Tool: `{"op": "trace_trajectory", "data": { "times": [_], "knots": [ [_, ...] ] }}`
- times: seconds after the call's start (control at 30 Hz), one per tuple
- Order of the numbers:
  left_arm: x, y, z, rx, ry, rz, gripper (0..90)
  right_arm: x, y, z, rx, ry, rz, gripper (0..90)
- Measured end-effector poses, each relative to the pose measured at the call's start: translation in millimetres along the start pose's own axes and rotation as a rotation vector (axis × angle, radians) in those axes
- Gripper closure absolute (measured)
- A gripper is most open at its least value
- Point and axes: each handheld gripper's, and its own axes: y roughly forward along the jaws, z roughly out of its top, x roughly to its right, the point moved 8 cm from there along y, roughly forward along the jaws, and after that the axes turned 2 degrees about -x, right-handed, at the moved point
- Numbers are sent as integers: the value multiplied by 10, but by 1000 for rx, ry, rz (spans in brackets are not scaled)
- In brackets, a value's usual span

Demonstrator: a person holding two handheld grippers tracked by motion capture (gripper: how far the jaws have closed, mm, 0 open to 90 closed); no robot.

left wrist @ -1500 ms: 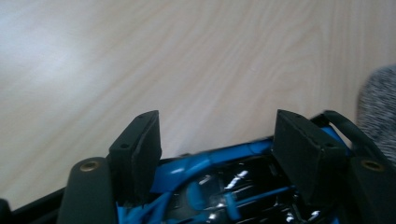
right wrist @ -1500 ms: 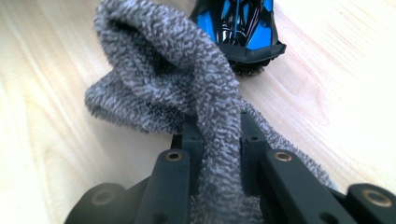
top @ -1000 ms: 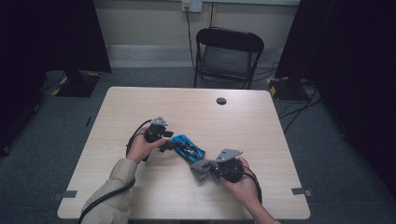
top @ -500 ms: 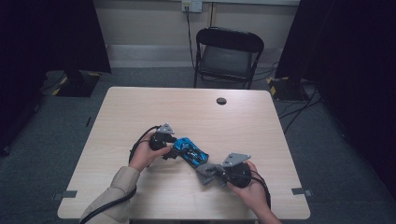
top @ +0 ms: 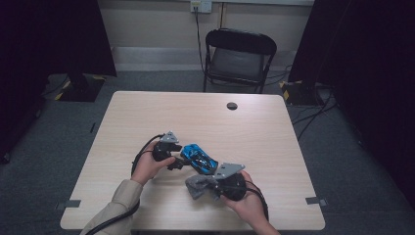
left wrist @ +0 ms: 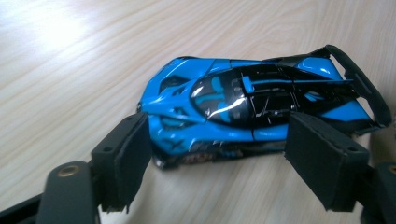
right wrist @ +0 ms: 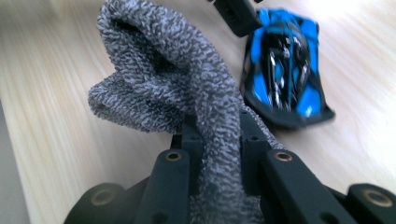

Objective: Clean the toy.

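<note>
**Two hand-held grippers, a grey cloth and a blue toy car on a wooden table**

In the right gripper view, the right gripper rises from the bottom centre with its two black jaws pressed tight on a grey knitted cloth. The cloth stands up between the jaws and flops over toward the upper left of the frame. Beyond it, at upper right, a blue and black toy car lies on the pale wood, just apart from the cloth.

In the left gripper view, the left gripper has its jaws spread to either side of the car, which sits across the middle of the frame. The jaws have just been opening. The car is between them; the left pad lies close against its nose, and the right pad stands just off its flank.

In the high view, both grippers sit in the lower middle of the table, the left one at centre left and the right one below and to its right with the cloth. The car rests on the tabletop between them. A black folding chair stands beyond the table's far edge, at upper centre.
</note>
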Motion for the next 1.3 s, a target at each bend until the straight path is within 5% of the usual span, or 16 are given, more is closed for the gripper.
{"op": "trace_trajectory", "data": {
  "times": [0.23,0.33,0.5,0.67,0.87,1.3],
  "knots": [
    [-65,-83,-204,-9,1,-5,188,-51,144,232,8,-10,4,776],
    [-96,-42,-210,-4,-28,-4,197,45,121,316,35,15,-1,776],
    [-21,12,-231,-11,-5,-24,198,304,137,427,4,61,-28,774],
    [-23,17,-249,-13,-2,-27,196,462,355,282,-105,109,-37,772],
    [-4,-8,-200,-6,14,-26,196,463,283,218,-166,46,-92,779],
    [10,112,-141,-11,31,-31,192,760,16,-137,-135,123,-133,782]
  ]
}}
